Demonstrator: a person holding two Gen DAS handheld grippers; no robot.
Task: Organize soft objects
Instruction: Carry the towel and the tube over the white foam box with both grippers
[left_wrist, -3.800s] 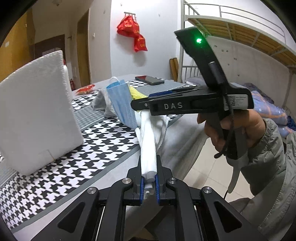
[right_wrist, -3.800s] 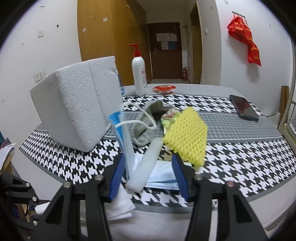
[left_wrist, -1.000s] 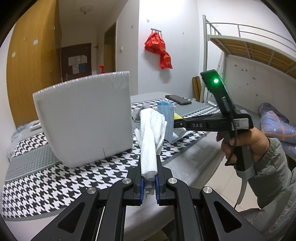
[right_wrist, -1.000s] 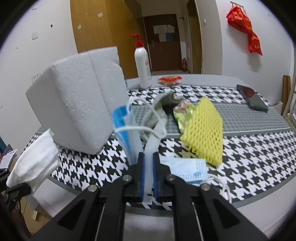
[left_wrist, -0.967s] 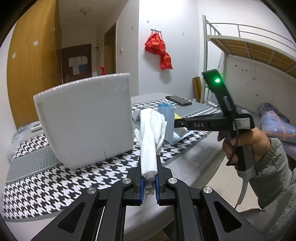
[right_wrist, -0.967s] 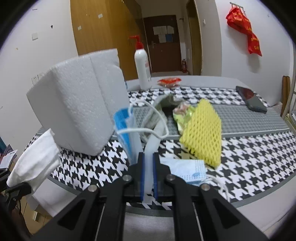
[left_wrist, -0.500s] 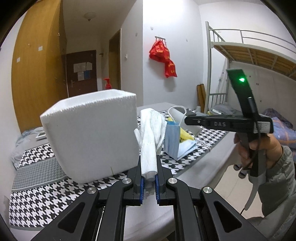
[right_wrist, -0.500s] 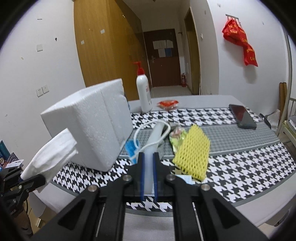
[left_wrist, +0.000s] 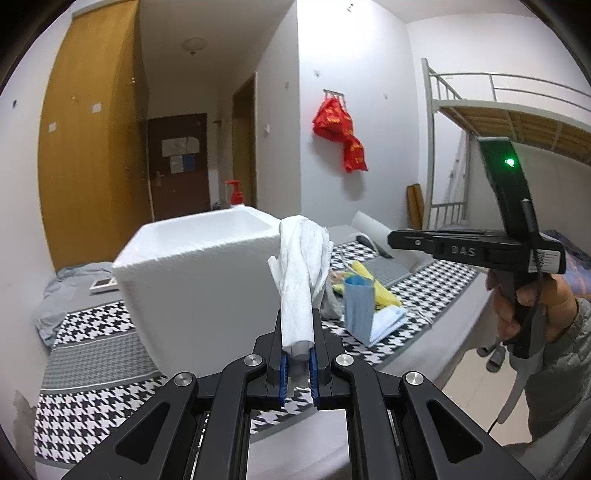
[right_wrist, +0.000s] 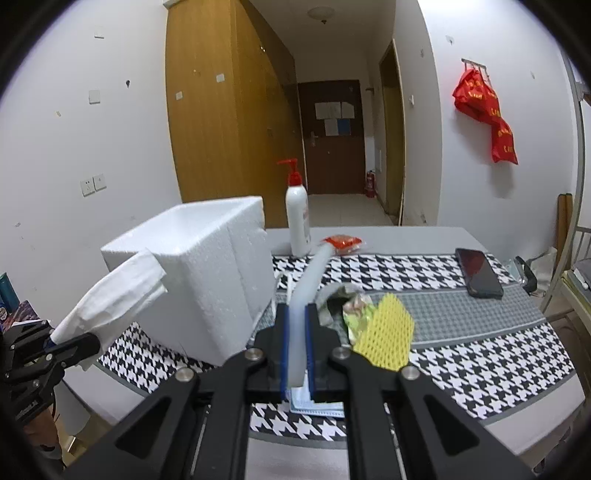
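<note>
The left gripper (left_wrist: 297, 363) was closed tight on a white cloth (left_wrist: 301, 273), which stood up from the jaws, raised close to the near right corner of the foam box (left_wrist: 195, 273). The right gripper (right_wrist: 296, 363) was also closed, on a thin white foam strip (right_wrist: 310, 284) that curved upward from between its jaws; a blue face mask (left_wrist: 357, 308) hung down below this gripper, as the left wrist view showed.

I judged that the task was about in the middle. Two soft things were lifted but not yet put away, and the open foam box looked like the place for them. Its inside was not visible, so I could not tell what it already held. On the table (right_wrist: 517, 373), to the right of the box, there were things left: a yellow foam net (right_wrist: 384, 341), a crumpled snack bag (right_wrist: 352, 304) and a grey cloth (right_wrist: 332, 295) near it, and a second mask (right_wrist: 316, 404) flat at the near edge.

The table had a black and white houndstooth cover with grey bands. Farther away stood a pump bottle (right_wrist: 298, 221), a small red packet (right_wrist: 343, 242) and a dark phone (right_wrist: 478, 271) on the right. The room had white walls, a wooden wardrobe (right_wrist: 229, 122), a brown door (right_wrist: 334, 136) at the end of a corridor, red bags (right_wrist: 487, 118) on a wall hook, and a metal bunk bed (left_wrist: 498, 110) on the right
</note>
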